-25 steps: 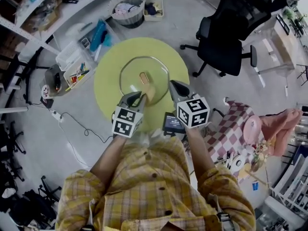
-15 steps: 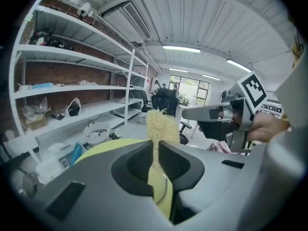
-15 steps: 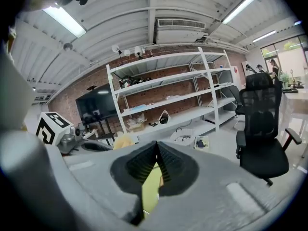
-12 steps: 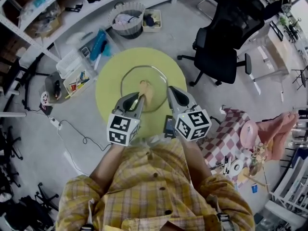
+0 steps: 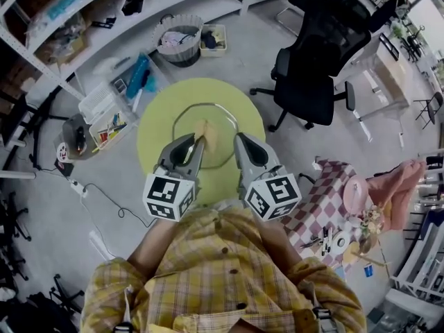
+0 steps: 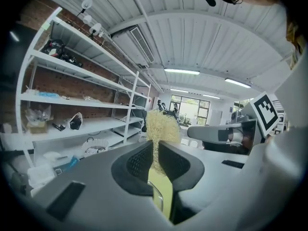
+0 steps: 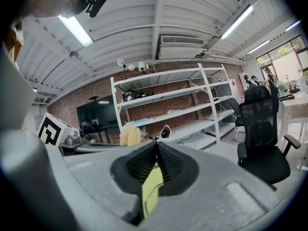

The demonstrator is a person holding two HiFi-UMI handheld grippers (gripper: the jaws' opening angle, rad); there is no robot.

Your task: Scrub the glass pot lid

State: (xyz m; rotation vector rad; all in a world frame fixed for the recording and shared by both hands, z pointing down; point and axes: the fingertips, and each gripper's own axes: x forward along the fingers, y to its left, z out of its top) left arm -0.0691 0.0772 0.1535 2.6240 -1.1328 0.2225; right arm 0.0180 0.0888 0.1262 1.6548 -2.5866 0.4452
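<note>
The glass pot lid (image 5: 186,120) lies flat on the round yellow table (image 5: 156,127). My left gripper (image 5: 198,143) is shut on a tan fibrous scrubber (image 5: 206,132), which hangs over the lid in the head view. The left gripper view shows that scrubber (image 6: 162,128) sticking out between the closed pads (image 6: 140,160), raised level with the shelves. My right gripper (image 5: 240,141) is beside it on the right, shut with nothing in it. In the right gripper view, its jaws (image 7: 156,147) meet and the scrubber (image 7: 130,135) shows off to the left.
A black office chair (image 5: 312,68) stands right of the table. On the floor behind it are a basket (image 5: 180,25) and plastic bins (image 5: 104,106) by the white shelves (image 5: 41,44). A checked cloth (image 5: 322,193) lies at the right.
Both grippers have risen toward the head camera and look larger. The scrubber has come up with the left gripper. The right gripper stays shut.
</note>
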